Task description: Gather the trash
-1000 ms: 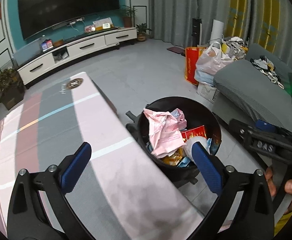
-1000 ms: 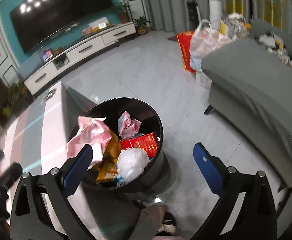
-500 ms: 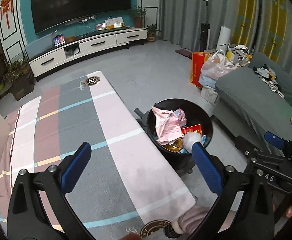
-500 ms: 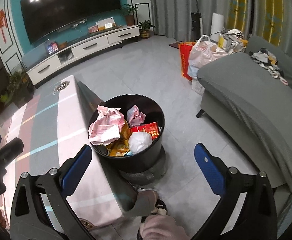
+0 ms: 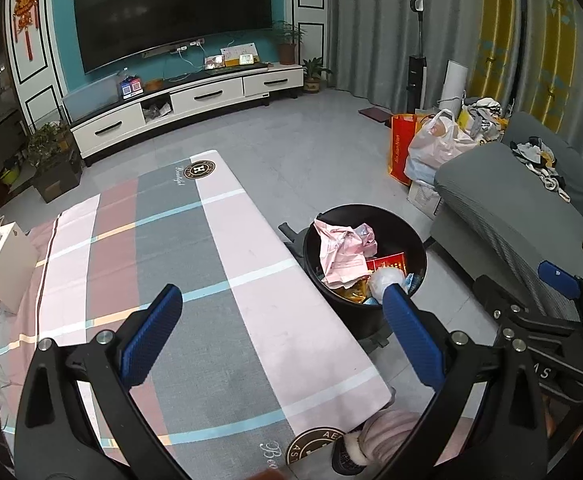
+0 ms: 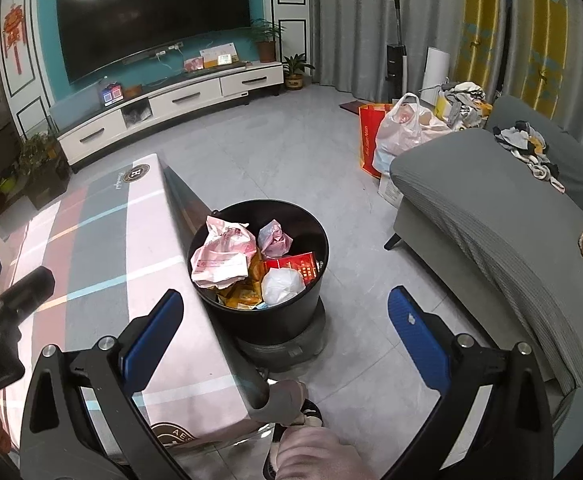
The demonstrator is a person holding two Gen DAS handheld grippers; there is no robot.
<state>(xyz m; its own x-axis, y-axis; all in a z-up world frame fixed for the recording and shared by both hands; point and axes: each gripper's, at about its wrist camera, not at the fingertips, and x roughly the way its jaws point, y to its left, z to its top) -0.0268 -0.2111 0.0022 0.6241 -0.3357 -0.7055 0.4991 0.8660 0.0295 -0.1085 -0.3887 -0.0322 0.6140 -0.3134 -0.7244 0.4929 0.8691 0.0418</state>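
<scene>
A black round trash bin (image 6: 275, 320) stands on the floor beside the table's right edge, filled with crumpled pink wrappers (image 6: 219, 256), a red box (image 6: 297, 265), a white wad (image 6: 281, 285) and yellow packets. The left wrist view shows the same bin (image 5: 365, 320) past the table's edge. My left gripper (image 5: 279, 332) hovers open above the table with nothing between its fingers. My right gripper (image 6: 281, 332) hangs open and empty, high above the bin's near side. The right gripper's body (image 5: 547, 320) shows at the right of the left wrist view.
The low table wears a checked pink and grey cloth (image 5: 179, 264). A grey sofa (image 6: 491, 216) stands right of the bin, with bags (image 6: 403, 128) at its far end. A person's slippered foot and knee (image 6: 303, 432) are near the table corner. A white box (image 5: 7, 264) sits at far left.
Both grippers have risen and pulled back from the bin, which now looks smaller and farther. Both stay open and empty; the trash in the bin has not moved.
</scene>
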